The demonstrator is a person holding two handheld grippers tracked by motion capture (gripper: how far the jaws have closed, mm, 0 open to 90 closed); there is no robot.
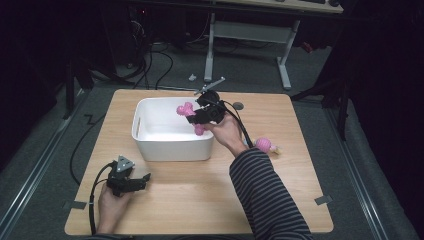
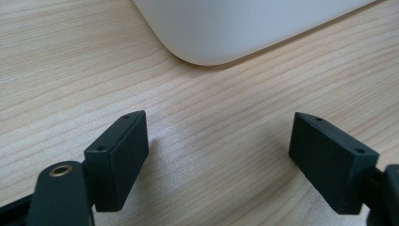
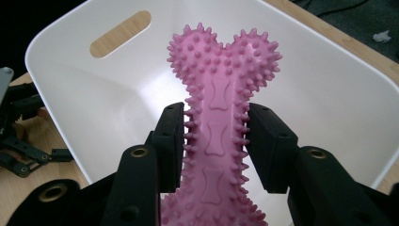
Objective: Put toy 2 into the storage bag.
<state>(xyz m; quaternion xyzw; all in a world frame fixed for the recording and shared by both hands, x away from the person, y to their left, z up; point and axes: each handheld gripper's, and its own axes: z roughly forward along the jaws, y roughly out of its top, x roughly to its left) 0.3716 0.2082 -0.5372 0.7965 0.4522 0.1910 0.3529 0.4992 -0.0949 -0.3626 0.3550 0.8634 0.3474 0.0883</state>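
My right gripper (image 3: 215, 141) is clamped on the shaft of the pink spiked bone toy (image 3: 217, 127), both pads pressing into the rows of rubber nubs at mid-length; the toy hangs over the open white bin (image 1: 150, 131), above its right half as the high view shows it, not yet resting on the bin floor. My left gripper (image 2: 216, 155) sits idle on the table (image 1: 200, 200) near the bin's front corner, jaws spread wide and holding nothing. Risks, as I judge them: the grip bears on soft nubs rather than solid shaft, so the toy could squirm or pivot between the pads if I tilt; a release from this height could let it bounce, since the rubber looks springy, and tip over the rim; the knobbed lower end may catch the bin's right wall as I lower. Orientation: the toy's long axis runs along my jaws, its double-lobed head pointing away from my hand toward the bin's far handle slot (image 3: 120, 34), lower end back towards my palm.
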